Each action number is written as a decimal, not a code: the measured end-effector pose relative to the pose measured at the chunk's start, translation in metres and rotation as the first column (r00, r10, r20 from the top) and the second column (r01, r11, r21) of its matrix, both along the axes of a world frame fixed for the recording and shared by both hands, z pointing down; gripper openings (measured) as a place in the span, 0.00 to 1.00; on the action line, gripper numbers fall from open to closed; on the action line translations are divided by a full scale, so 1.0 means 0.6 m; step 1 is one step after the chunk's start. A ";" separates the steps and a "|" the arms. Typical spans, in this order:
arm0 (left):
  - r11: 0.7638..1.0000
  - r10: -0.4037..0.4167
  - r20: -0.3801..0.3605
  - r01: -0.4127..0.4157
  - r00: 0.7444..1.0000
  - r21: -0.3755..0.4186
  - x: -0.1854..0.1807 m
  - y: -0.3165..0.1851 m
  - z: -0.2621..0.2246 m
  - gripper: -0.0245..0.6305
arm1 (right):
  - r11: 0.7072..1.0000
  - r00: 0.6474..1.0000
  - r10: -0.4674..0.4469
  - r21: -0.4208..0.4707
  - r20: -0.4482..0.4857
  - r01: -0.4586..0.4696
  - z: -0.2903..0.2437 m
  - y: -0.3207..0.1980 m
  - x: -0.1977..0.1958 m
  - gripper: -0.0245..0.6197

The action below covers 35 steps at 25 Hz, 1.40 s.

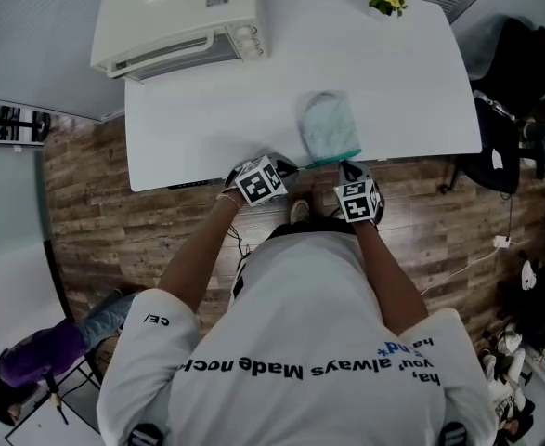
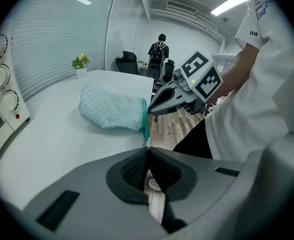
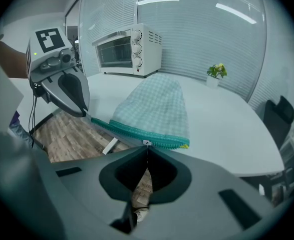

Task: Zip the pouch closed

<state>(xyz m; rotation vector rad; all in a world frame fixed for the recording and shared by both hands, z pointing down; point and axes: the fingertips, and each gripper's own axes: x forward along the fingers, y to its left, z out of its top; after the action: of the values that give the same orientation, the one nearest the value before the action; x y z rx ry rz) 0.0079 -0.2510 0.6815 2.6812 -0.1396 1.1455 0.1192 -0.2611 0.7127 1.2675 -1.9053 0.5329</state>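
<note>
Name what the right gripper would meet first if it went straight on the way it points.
The teal zipper of the checked pouch: the right gripper has its jaws shut right at it, seemingly on the pull.

left gripper [image 2: 148,145]: fingers [image 2: 129,171] pressed together, tilted down | right gripper [image 3: 147,146]: fingers together, tilted down

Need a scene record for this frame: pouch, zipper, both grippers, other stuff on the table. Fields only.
pouch: checked teal pouch, lying at the near edge of the table
zipper: teal zipper along the side facing the person
left gripper: shut on the tape end of the zipper
right gripper: shut on the zipper pull
other: toaster oven, plant at the far edge
</note>
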 end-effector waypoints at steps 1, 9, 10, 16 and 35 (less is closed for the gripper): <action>1.000 0.001 0.003 -0.001 1.000 0.001 -0.002 0.000 0.000 0.07 | 1.000 1.000 0.001 0.000 0.000 -0.001 0.000 0.000 0.000 0.05; 1.000 0.005 0.021 -0.005 1.000 0.001 -0.016 -0.004 0.003 0.07 | 1.000 1.000 0.005 -0.002 -0.002 -0.005 0.001 0.000 0.003 0.05; 1.000 0.007 0.023 -0.007 1.000 0.002 -0.018 -0.004 0.003 0.07 | 1.000 1.000 0.006 -0.002 -0.001 -0.006 0.000 0.000 0.003 0.05; 1.000 0.008 0.033 -0.008 0.999 0.006 -0.033 -0.003 0.008 0.07 | 1.000 1.000 0.013 -0.006 -0.003 -0.013 0.003 0.001 0.002 0.05; 1.000 -0.001 0.062 0.001 0.998 -0.001 -0.071 0.003 0.019 0.07 | 1.000 1.000 0.024 -0.012 -0.010 -0.024 0.008 0.002 0.005 0.05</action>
<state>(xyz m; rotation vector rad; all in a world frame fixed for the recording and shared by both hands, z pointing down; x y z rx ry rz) -0.0348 -0.2492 0.6930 2.6457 -0.1503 1.2290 0.1222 -0.2597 0.7173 1.2849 -1.8780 0.5489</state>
